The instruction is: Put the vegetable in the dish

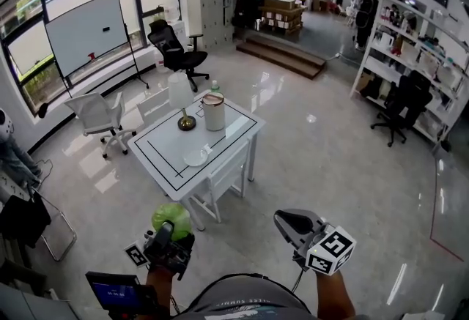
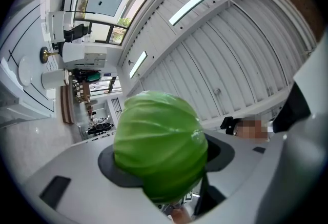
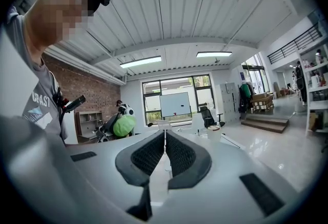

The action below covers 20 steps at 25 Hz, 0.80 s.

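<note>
A round green cabbage is clamped in my left gripper at the bottom left of the head view. In the left gripper view the cabbage fills the space between the jaws and hides their tips. A small white dish lies near the front edge of the white table, well ahead of both grippers. My right gripper is held out at the lower right, its jaws pressed together on nothing. The right gripper view shows the closed pads and, far left, the cabbage.
On the table stand a lamp and a white cylindrical container. A white chair is tucked at the table's near side and another stands to the left. A black office chair and whiteboard stand behind; shelves line the right.
</note>
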Tool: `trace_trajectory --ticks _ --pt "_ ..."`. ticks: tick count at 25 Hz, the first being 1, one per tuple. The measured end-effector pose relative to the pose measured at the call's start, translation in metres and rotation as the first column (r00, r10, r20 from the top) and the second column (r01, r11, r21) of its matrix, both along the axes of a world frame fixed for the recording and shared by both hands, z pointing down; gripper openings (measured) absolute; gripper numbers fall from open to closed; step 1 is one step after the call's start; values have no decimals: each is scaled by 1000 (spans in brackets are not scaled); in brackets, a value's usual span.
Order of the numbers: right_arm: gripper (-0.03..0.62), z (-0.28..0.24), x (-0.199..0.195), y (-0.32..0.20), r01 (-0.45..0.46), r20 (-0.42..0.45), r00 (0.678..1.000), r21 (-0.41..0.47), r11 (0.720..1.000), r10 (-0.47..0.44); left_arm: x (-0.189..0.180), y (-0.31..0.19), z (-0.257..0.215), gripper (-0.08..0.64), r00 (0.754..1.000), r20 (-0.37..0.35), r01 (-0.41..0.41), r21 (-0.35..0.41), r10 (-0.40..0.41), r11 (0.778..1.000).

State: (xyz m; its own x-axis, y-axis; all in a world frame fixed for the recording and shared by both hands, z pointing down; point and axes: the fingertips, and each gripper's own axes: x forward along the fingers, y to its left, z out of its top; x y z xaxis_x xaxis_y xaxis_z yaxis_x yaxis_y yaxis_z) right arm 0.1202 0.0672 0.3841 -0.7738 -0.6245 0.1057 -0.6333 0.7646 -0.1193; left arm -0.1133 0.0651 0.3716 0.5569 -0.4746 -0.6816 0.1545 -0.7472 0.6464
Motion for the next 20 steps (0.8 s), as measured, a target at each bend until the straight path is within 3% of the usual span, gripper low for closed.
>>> trace_trajectory --ticks 11,20 --pt "8 2 38 -52 62 14 998 18 998 -62 41 -35 -6 290 996 53 66 41 -68 997" --pt "8 5 24 -85 50 25 998 -15 999 -49 30 -70 -8 290 996 74 49 24 -50 999"
